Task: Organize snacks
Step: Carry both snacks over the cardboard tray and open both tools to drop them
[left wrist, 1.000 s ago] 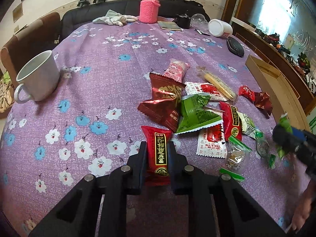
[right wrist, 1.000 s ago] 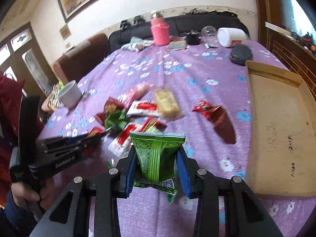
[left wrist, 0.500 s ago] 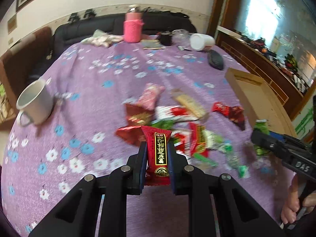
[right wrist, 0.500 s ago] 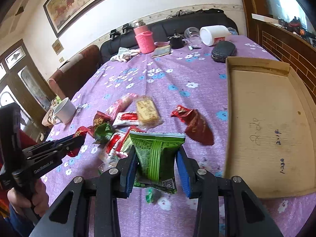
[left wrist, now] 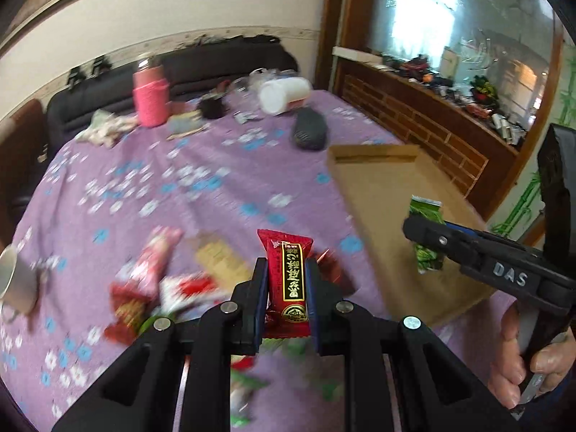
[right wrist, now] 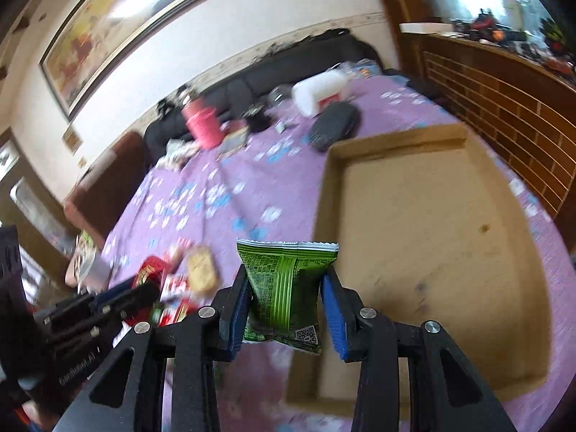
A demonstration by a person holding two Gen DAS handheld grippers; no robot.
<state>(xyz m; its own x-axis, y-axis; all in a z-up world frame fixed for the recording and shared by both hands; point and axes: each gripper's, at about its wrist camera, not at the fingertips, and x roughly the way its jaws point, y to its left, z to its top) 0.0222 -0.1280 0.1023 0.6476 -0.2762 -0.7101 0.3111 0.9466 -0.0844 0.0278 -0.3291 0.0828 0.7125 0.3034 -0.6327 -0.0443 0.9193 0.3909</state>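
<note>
My left gripper (left wrist: 286, 270) is shut on a red snack packet (left wrist: 288, 280) with a black and gold label, held above the purple flowered tablecloth (left wrist: 180, 187). My right gripper (right wrist: 286, 284) is shut on a green snack packet (right wrist: 284, 288), which hangs over the near left edge of the shallow cardboard tray (right wrist: 424, 237). From the left wrist view the right gripper (left wrist: 424, 232) and its green packet (left wrist: 426, 230) hover over the tray (left wrist: 381, 183), with a hand (left wrist: 522, 367) on the handle. A blurred heap of loose snack packets (left wrist: 172, 288) lies on the cloth at the left.
At the table's far end stand a pink knitted bottle (left wrist: 151, 99), a tipped white jar (left wrist: 282, 93), a dark case (left wrist: 309, 131) and crumpled cloth (left wrist: 104, 129). A white mug (left wrist: 16, 280) sits at the left edge. A dark sofa and wooden cabinet border the table.
Both grippers rose and swung right with their packets, from over the snack heap toward the cardboard tray. The green packet now hangs over the tray's edge. Neither grip changed.
</note>
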